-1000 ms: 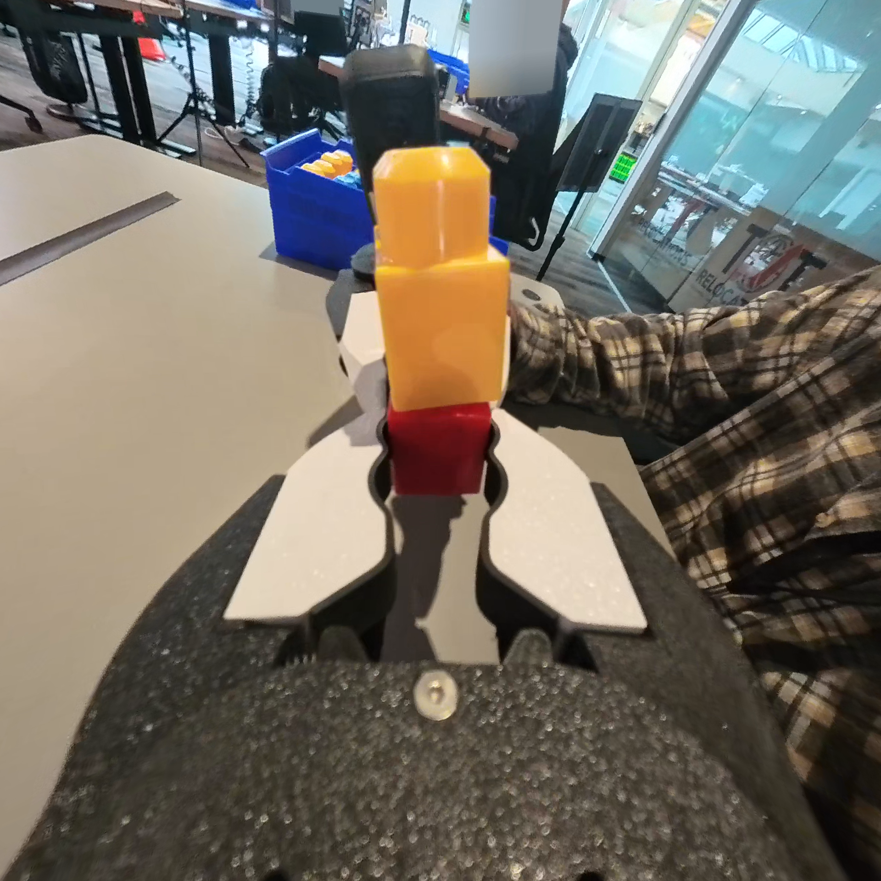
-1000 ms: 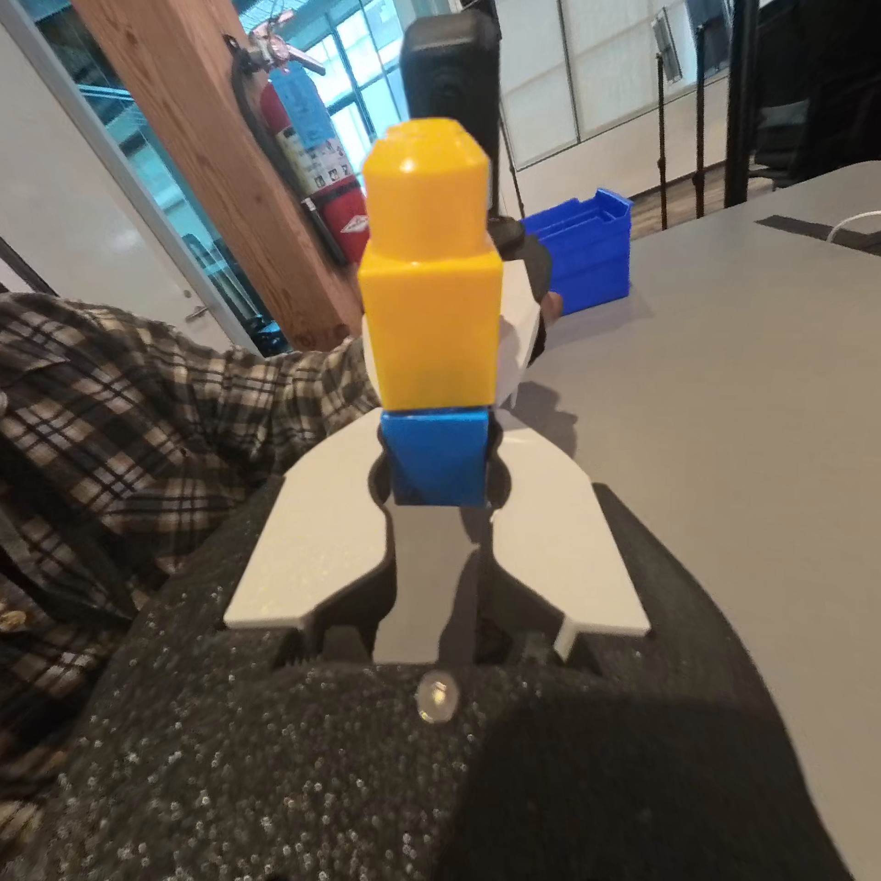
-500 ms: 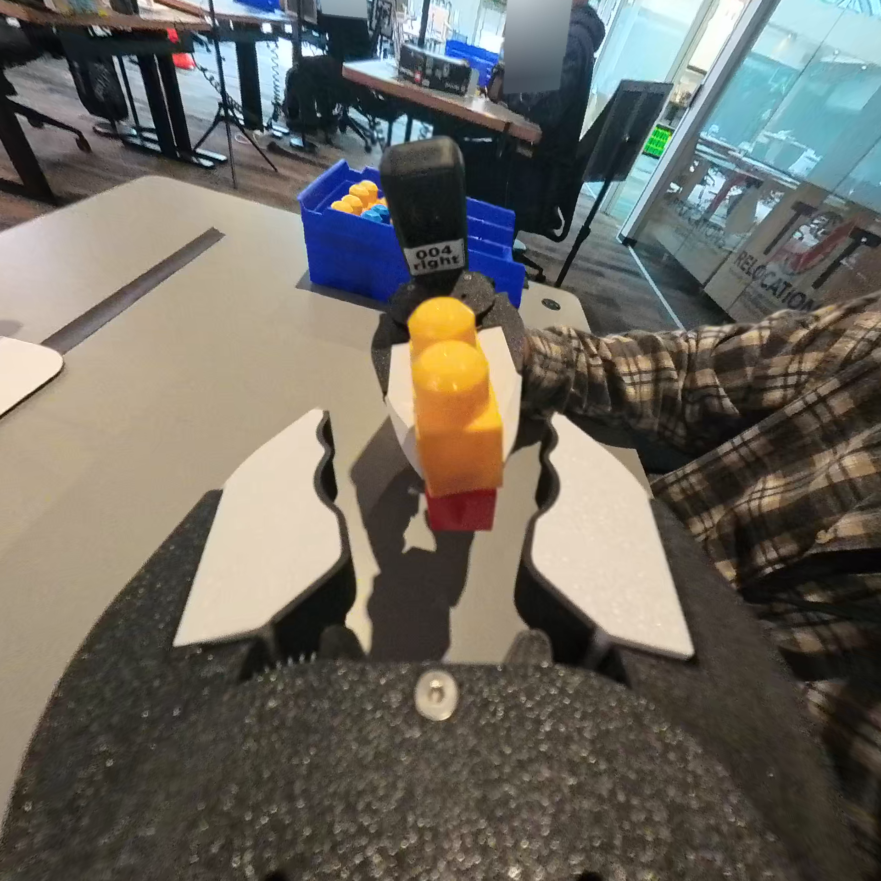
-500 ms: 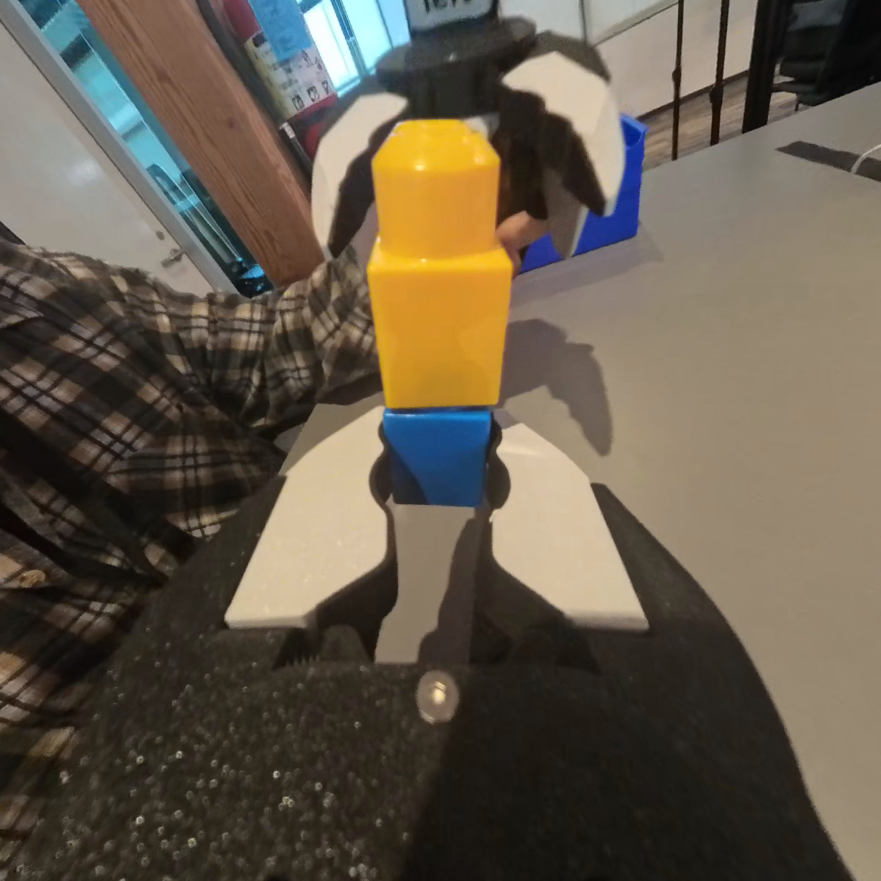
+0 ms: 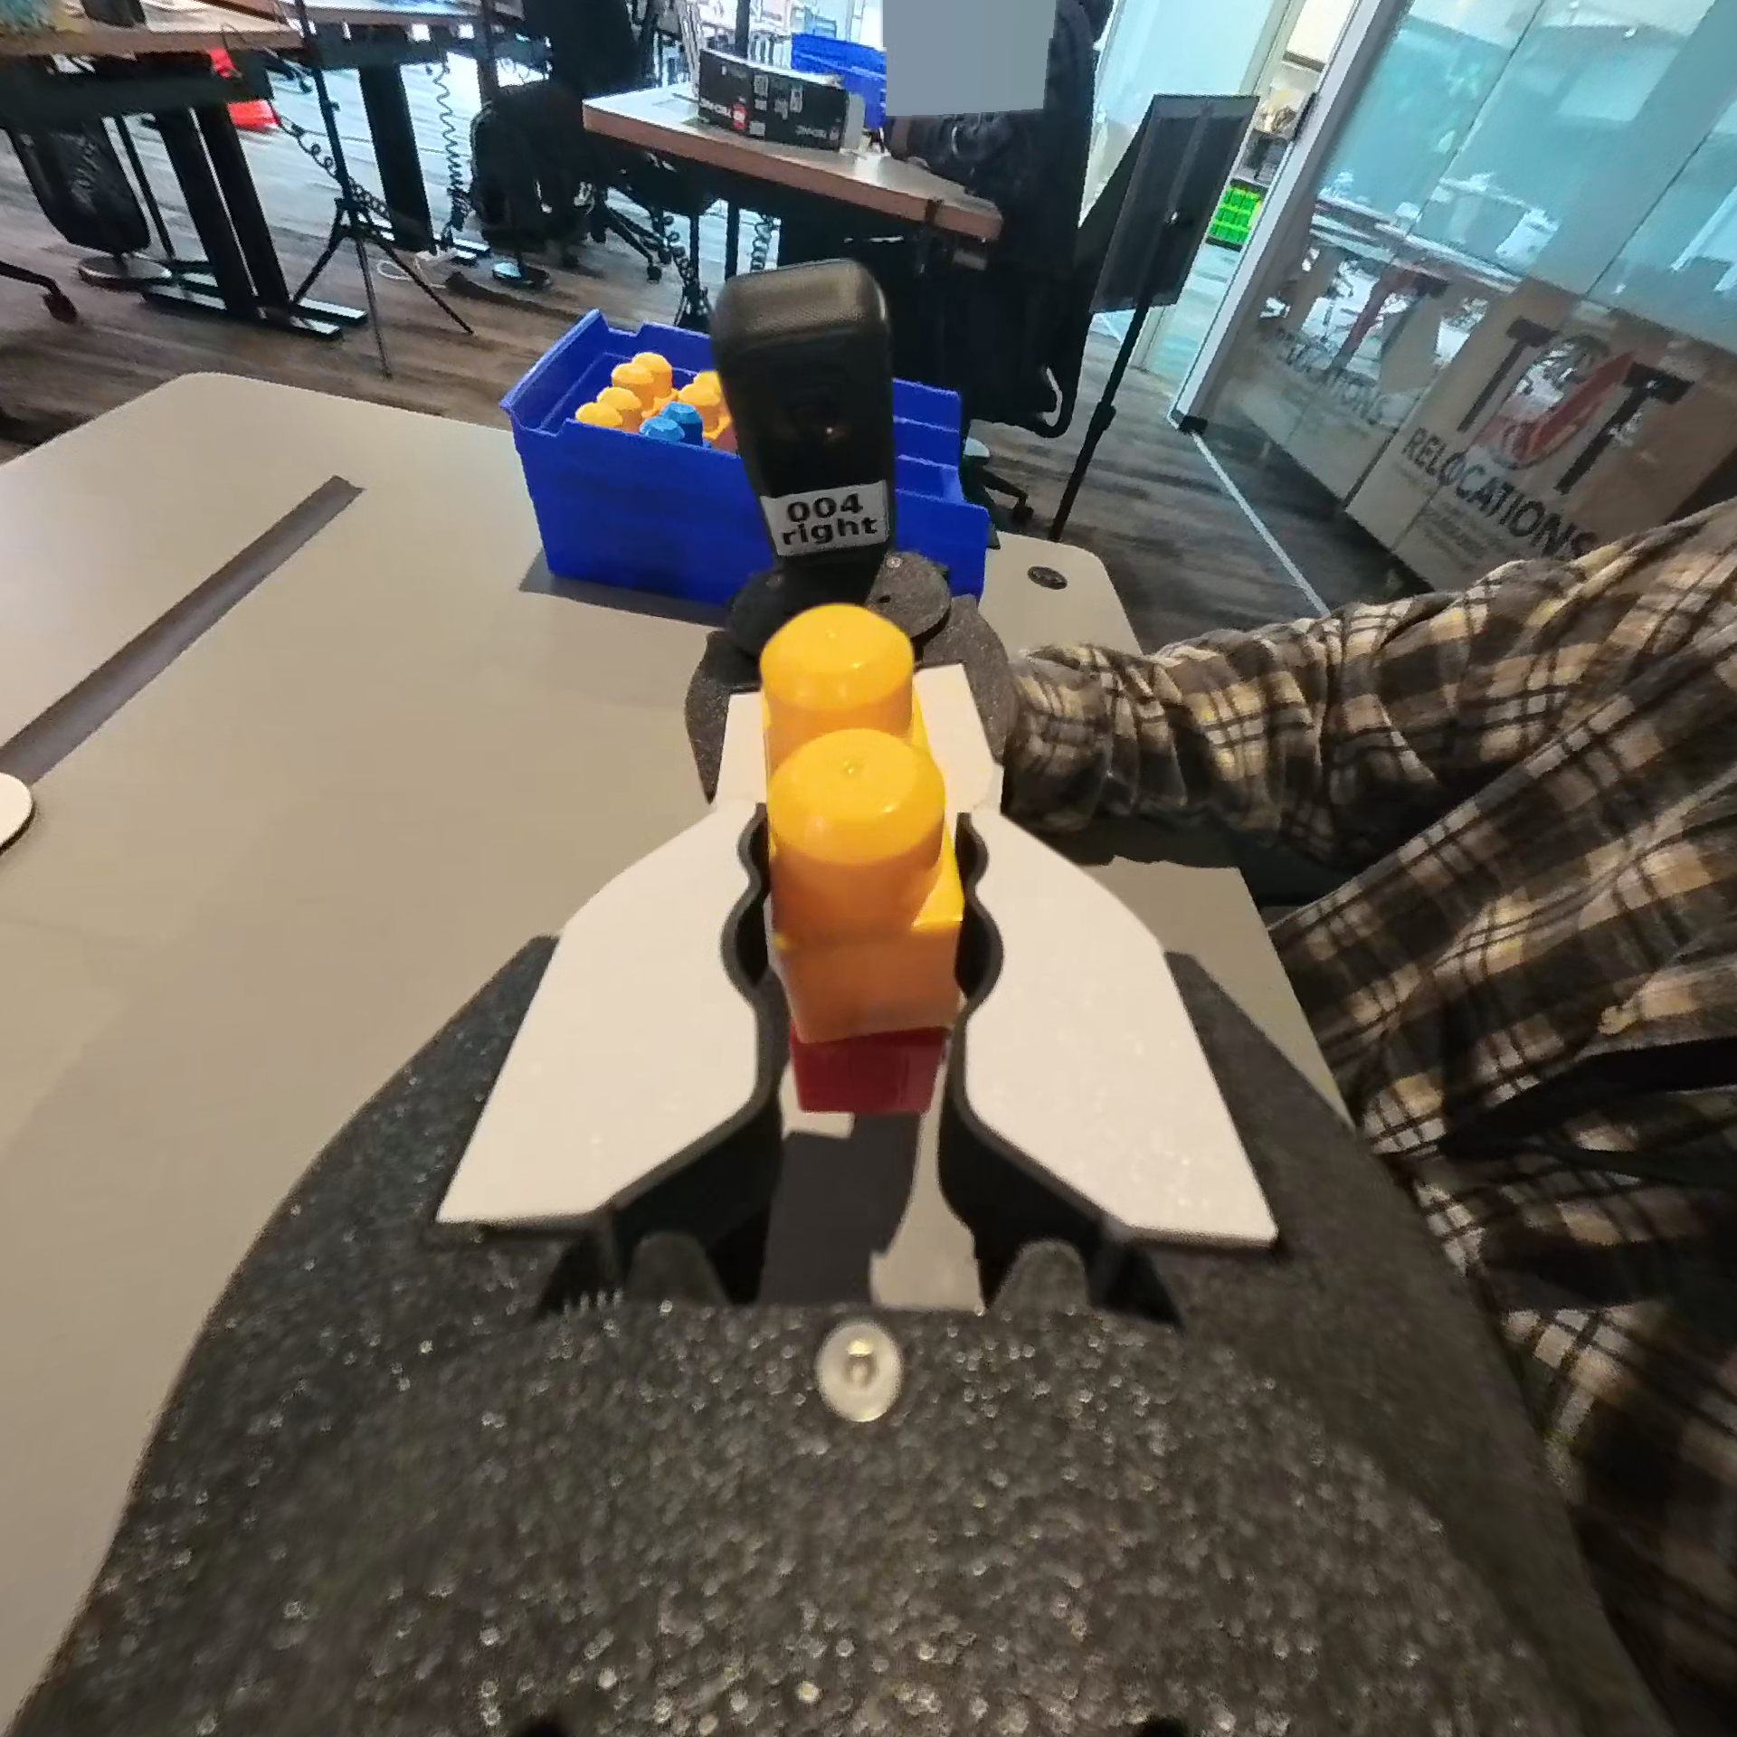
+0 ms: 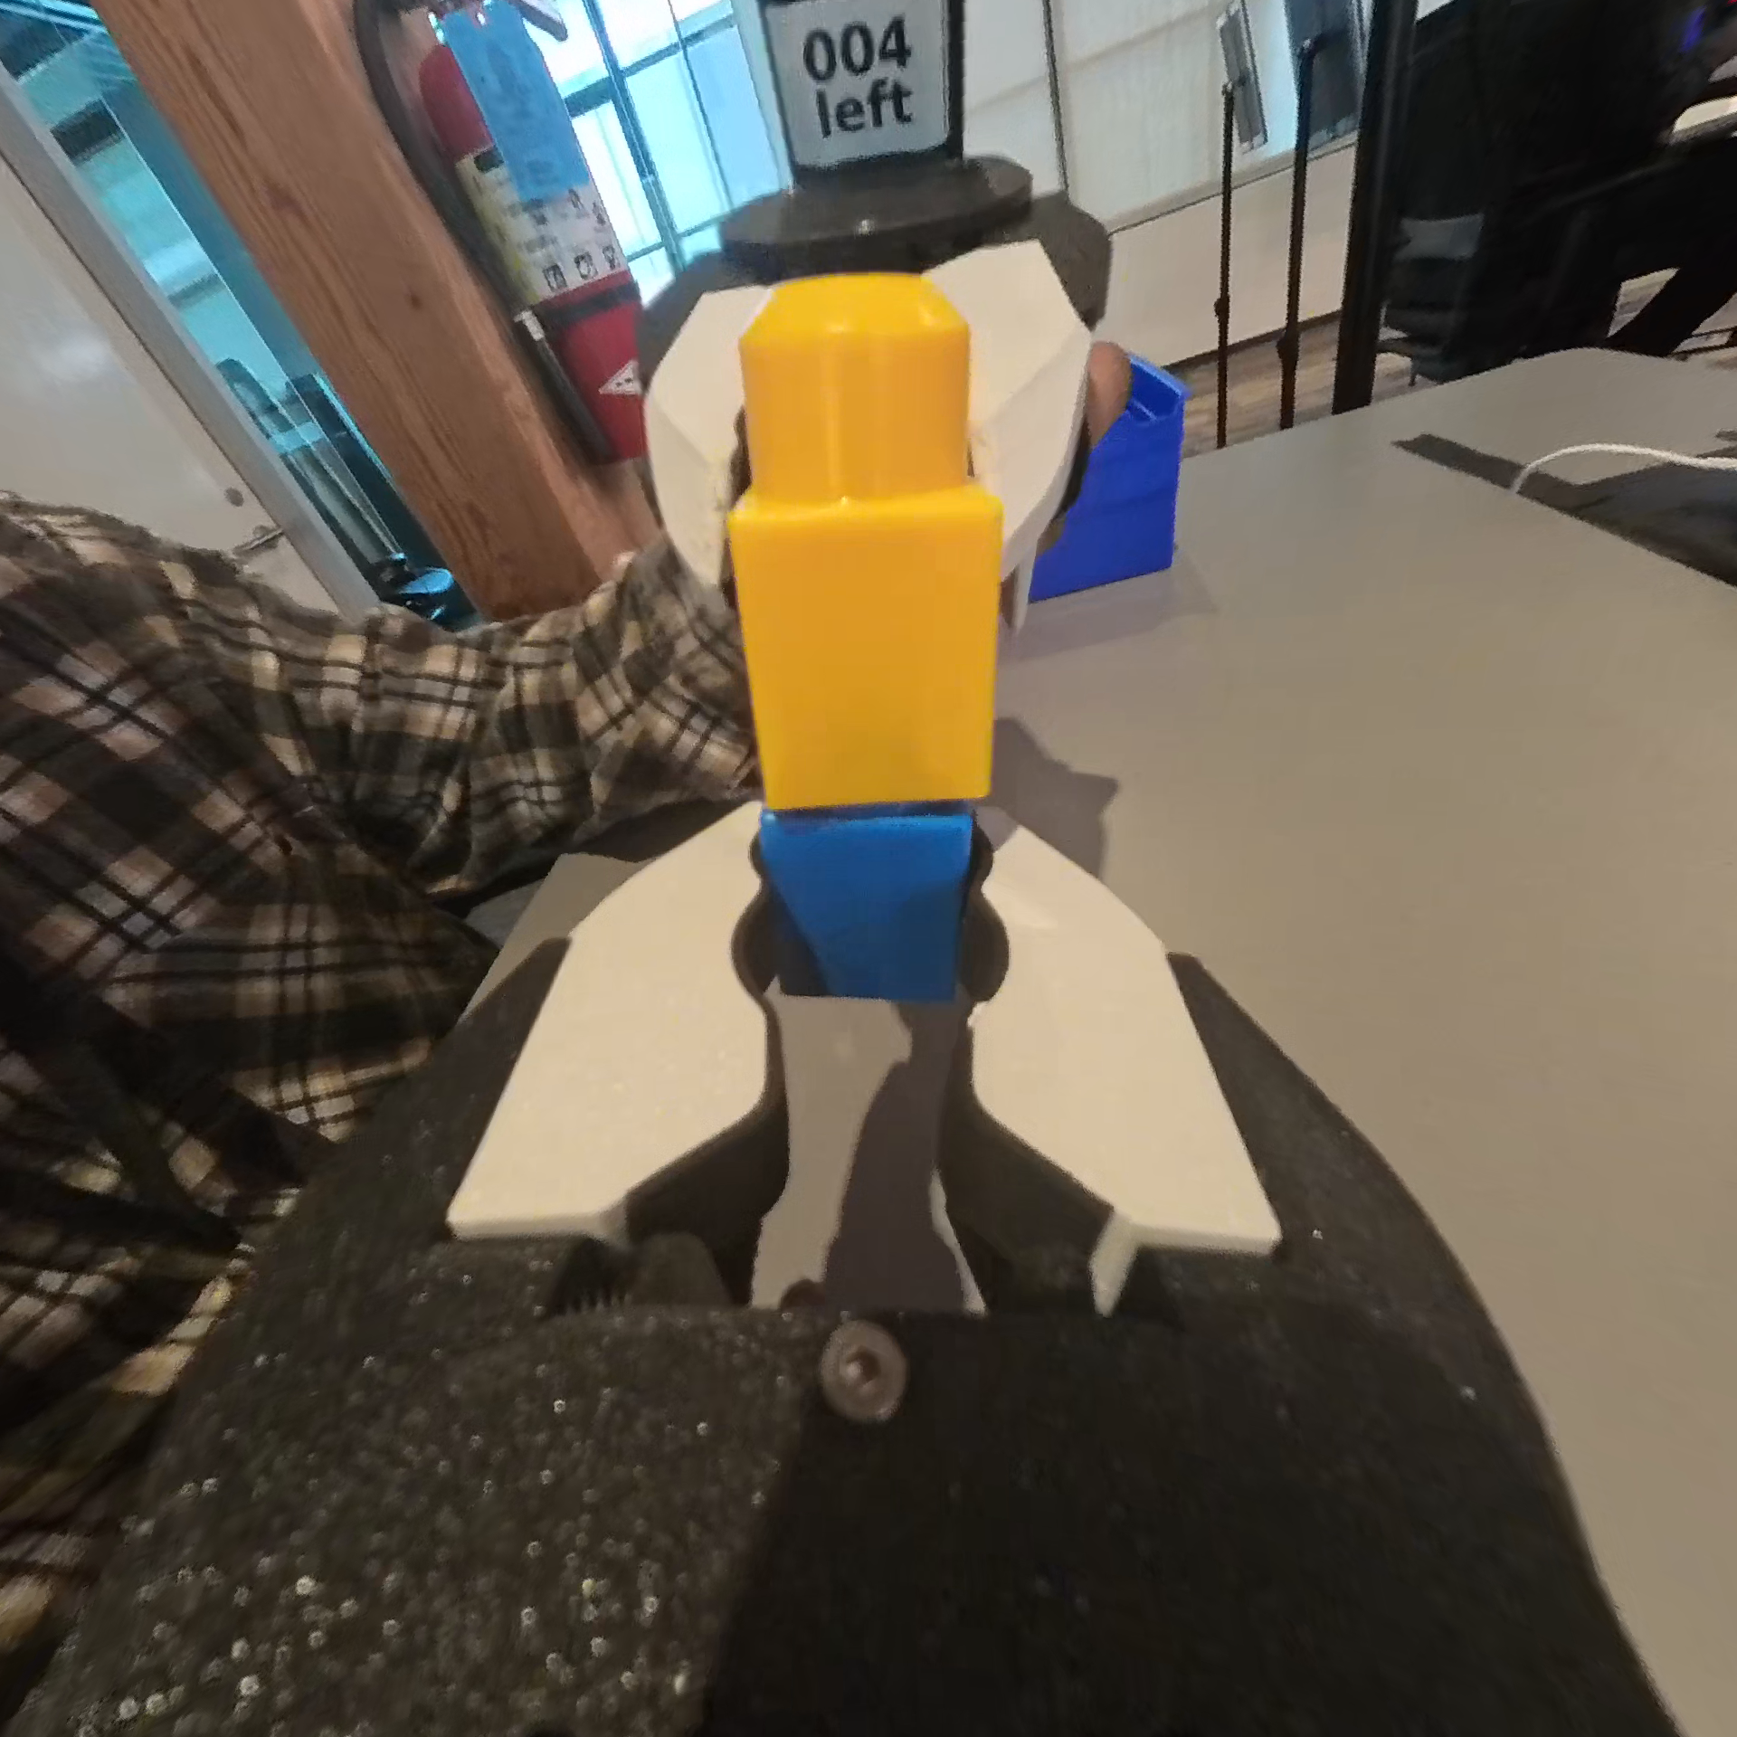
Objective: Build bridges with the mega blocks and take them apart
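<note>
Left wrist view: left tool (image 5: 860, 926) at centre, its two white fingers (image 5: 649, 1043) pressed onto the sides of the yellow block (image 5: 865, 926).
Bridge: yellow block spans away toward 12 o'clock with two round studs up; red block (image 5: 867, 1071) sits under its near end, just above the grey surface (image 5: 329, 799).
Right tool: seen at 12 o'clock behind the bridge (image 5: 860, 752), white fingers flanking the far end of the yellow block; its black handle bears a white label.
Bin: blue bin (image 5: 649, 508) at 11 o'clock on the surface, with yellow and blue blocks inside.
Sleeve: plaid sleeve (image 5: 1410, 846) comes in from 3 o'clock to the right tool.

Right wrist view: right tool (image 6: 869, 926) at centre, fingers (image 6: 649, 1062) pinching the blue block (image 6: 869, 912).
Bridge: yellow block (image 6: 865, 649) rests on top of the blue block, rising toward 12 o'clock.
Left tool: at 12 o'clock behind the yellow block (image 6: 860, 423), white fingers close on either side of its far end.
Bin: blue bin (image 6: 1133, 498) at 1 o'clock on the surface (image 6: 1363, 846).
Sleeve: plaid sleeve (image 6: 282, 752) at 9 o'clock.
Background: red extinguisher (image 6: 583, 310) on a wooden post at 11 o'clock.
</note>
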A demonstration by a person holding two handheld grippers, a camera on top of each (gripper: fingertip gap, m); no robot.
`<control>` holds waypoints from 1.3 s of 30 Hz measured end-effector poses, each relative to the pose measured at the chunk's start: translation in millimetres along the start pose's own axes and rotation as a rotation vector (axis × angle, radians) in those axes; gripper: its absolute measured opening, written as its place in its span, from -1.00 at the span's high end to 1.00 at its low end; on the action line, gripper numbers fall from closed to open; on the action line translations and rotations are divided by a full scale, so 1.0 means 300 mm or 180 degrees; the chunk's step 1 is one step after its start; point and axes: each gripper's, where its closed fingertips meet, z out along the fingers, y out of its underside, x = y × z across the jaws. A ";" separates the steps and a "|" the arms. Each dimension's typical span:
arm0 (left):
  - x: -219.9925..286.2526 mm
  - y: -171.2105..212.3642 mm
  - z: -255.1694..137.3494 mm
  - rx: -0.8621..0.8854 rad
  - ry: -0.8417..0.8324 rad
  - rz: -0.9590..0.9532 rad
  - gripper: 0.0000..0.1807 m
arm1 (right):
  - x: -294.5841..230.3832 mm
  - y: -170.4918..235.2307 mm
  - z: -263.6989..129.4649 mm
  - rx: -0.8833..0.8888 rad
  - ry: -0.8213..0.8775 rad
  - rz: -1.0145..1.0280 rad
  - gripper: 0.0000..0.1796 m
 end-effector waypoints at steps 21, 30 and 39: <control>-0.025 -0.031 -0.076 0.0185 -0.0102 -0.0024 0.18 | 0.025 -0.027 -0.048 0.0217 0.0159 0.0028 0.61; 0.006 0.139 0.068 -0.0050 0.0096 -0.0178 0.29 | -0.013 -0.116 -0.063 0.0455 0.0007 0.0118 0.61; 0.025 0.095 0.042 0.0298 -0.0048 0.0130 0.61 | -0.041 -0.101 -0.024 0.0193 -0.0085 0.0277 0.60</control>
